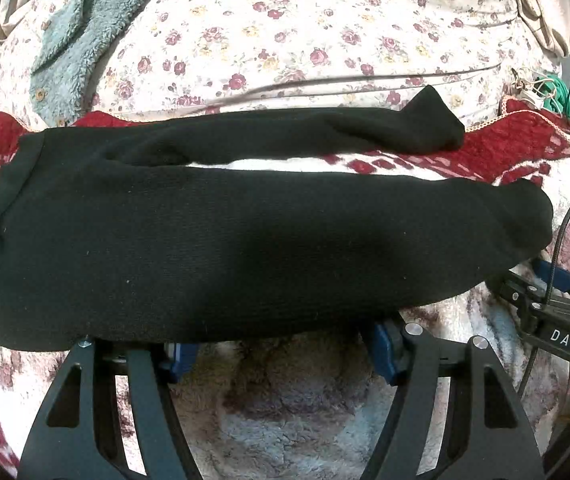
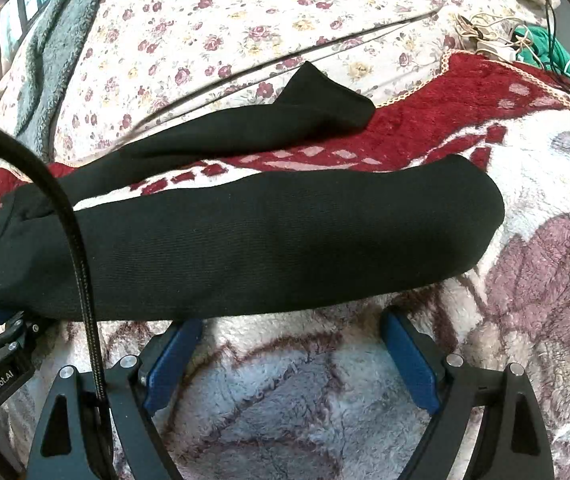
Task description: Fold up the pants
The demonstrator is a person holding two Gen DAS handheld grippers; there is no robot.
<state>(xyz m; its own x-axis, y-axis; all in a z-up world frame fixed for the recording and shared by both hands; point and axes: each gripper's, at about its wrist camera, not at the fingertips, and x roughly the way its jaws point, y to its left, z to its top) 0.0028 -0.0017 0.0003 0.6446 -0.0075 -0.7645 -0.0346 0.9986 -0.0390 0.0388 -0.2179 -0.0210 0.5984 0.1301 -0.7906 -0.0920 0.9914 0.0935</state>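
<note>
Black pants [image 1: 225, 232] lie flat across a fleece blanket [image 1: 297, 400] on the bed, waist toward the left, both legs running to the right. Legs are parted: a strip of blanket shows between them. Far leg [image 2: 245, 128] ends in an upturned cuff lying on the blanket's red border [image 2: 445, 120]. Near leg [image 2: 285, 240] lies straight, hem to the right.

No containers in view.

Left tool [image 1: 281, 350]: jaws spread wide, blue pads [image 1: 383, 354] at the near edge of the near leg, whose cloth overlaps the fingertips; nothing gripped between them. Right tool [image 2: 291, 354]: jaws likewise wide, blue pads [image 2: 409, 364] just short of the near leg's lower edge, over bare blanket; whether they touch the cloth cannot be told.

Beyond the pants: floral quilt [image 1: 305, 32], grey-green fleece garment [image 1: 85, 28] at upper left, tangle of cables [image 2: 525, 44] at upper right.
</note>
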